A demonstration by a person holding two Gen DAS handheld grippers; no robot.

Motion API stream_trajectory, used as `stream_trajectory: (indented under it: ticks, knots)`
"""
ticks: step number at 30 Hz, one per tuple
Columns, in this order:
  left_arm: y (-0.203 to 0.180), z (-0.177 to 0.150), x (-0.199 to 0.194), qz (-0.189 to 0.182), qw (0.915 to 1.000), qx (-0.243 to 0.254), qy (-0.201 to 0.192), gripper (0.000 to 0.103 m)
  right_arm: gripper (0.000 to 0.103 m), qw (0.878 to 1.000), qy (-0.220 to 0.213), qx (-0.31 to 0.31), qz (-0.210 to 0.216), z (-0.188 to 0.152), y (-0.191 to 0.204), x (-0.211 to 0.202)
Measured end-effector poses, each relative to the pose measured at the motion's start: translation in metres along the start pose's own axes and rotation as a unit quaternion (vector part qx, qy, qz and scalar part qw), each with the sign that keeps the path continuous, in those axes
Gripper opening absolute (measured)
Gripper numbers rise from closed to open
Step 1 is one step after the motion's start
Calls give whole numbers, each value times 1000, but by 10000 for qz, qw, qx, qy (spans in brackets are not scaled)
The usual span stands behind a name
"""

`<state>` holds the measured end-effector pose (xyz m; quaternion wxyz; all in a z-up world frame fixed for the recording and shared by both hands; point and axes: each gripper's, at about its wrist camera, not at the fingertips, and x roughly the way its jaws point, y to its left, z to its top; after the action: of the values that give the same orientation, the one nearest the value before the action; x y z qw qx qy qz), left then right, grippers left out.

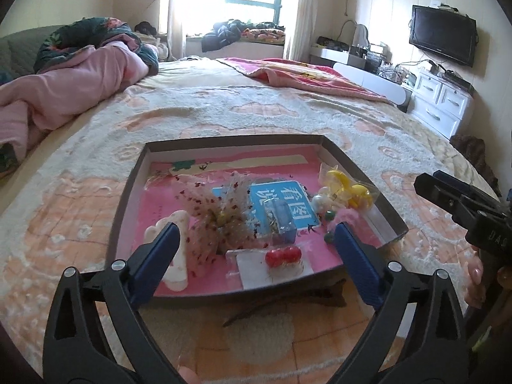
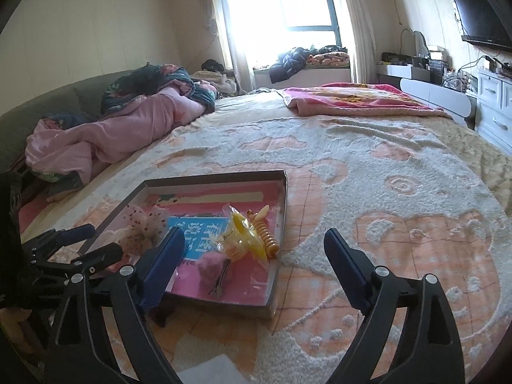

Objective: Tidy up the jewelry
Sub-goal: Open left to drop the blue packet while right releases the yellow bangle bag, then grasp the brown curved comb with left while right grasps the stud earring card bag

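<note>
A shallow dark tray (image 1: 233, 139) with a pink lining lies on the bed. It holds a sheer spotted bow (image 1: 217, 214), a white hair clip (image 1: 177, 256), red beads in a clear packet (image 1: 283, 256), a blue card (image 1: 288, 204), yellow pieces in a bag (image 1: 348, 188) and a pink pompom clip (image 2: 211, 270). An orange spiral tie (image 2: 267, 233) lies by the tray's right wall (image 2: 281, 224). My left gripper (image 1: 256, 227) hangs open over the tray's near edge, holding nothing. My right gripper (image 2: 252, 233) is open and empty at the tray's near right corner.
A dark claw clip (image 1: 288, 300) lies on the fleece cover just in front of the tray. A pink quilt (image 1: 80, 80) is bunched at the far left and a red blanket (image 2: 352, 99) at the far right. White drawers (image 1: 441, 102) and a TV (image 1: 443, 38) line the right wall.
</note>
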<state>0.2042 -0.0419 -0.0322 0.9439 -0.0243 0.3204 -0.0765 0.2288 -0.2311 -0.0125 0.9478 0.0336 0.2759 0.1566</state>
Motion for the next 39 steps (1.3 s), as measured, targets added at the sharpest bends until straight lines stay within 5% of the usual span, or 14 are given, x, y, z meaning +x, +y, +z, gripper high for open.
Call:
stream_trajectory:
  ticks: [13,32,39]
  knots:
    - [15,-19,-18,147,9998,-57,96,90,89,9986,203,-477,78,-30,26,-19]
    - [21,-50,3,-5,9980,-14,637,90,92,9906,1077,-821,213,-78,44,-11]
    - [17,-53,12,-358,9965,266,702,71,92,9883,1200,-923,173,-80,43,-3]
